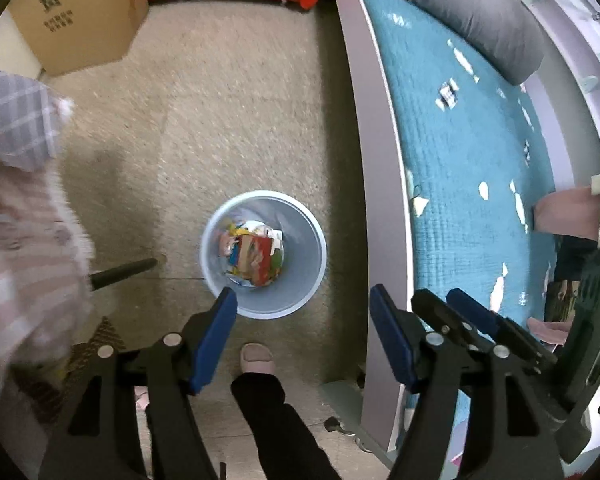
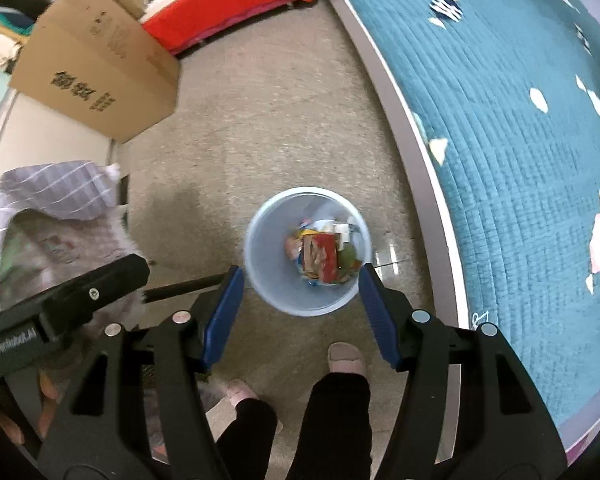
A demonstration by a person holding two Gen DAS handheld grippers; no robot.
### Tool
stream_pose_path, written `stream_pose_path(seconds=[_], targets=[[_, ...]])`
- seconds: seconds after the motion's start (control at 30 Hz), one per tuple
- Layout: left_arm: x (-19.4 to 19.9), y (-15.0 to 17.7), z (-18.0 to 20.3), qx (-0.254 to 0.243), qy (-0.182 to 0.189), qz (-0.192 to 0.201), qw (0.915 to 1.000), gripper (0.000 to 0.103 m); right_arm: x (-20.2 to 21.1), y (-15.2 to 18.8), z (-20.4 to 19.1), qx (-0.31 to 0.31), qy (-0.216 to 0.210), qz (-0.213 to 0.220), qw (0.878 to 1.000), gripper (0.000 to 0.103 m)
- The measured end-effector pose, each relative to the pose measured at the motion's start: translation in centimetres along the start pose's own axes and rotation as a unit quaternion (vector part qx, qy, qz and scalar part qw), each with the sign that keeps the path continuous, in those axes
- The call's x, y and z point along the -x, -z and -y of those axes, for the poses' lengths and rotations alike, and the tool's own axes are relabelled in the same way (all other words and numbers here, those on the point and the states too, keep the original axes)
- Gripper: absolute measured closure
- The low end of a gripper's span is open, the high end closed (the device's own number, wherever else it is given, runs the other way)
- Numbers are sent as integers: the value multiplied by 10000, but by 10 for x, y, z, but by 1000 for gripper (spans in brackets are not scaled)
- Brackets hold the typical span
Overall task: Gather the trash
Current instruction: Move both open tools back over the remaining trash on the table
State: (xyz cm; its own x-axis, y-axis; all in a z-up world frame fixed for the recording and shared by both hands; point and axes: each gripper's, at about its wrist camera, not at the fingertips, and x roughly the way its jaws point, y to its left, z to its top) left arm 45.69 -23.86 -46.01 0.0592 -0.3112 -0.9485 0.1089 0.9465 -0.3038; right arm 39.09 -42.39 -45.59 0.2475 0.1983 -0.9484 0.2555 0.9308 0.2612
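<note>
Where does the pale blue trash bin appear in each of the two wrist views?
Left wrist: trash bin just below centre, beyond the left gripper's left finger.
Right wrist: bin at centre, between the right gripper's fingertips.
Shared landmark: cardboard box, upper left.

Both wrist views high, downward, sharing the bin (image 1: 263, 254).
</note>
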Motion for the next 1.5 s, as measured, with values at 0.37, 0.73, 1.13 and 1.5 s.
stream_pose_path(seconds=[0.37, 0.73, 1.13, 1.5], targets=[[185, 52, -28, 41, -505, 994, 9938, 29, 114, 14, -127, 1124, -698, 146, 9911, 41], [315, 97, -137, 299, -516, 1802, 9818, 27, 168, 64, -254, 1428, -1120, 555, 9818, 39], [389, 153, -257, 616, -434, 2110, 9746, 27, 187, 123, -370, 1477, -1385, 761, 9763, 38], [394, 168, -316, 1134, -227, 2132, 9701, 26, 181, 141, -399, 1587, -1338, 670, 9759, 38]])
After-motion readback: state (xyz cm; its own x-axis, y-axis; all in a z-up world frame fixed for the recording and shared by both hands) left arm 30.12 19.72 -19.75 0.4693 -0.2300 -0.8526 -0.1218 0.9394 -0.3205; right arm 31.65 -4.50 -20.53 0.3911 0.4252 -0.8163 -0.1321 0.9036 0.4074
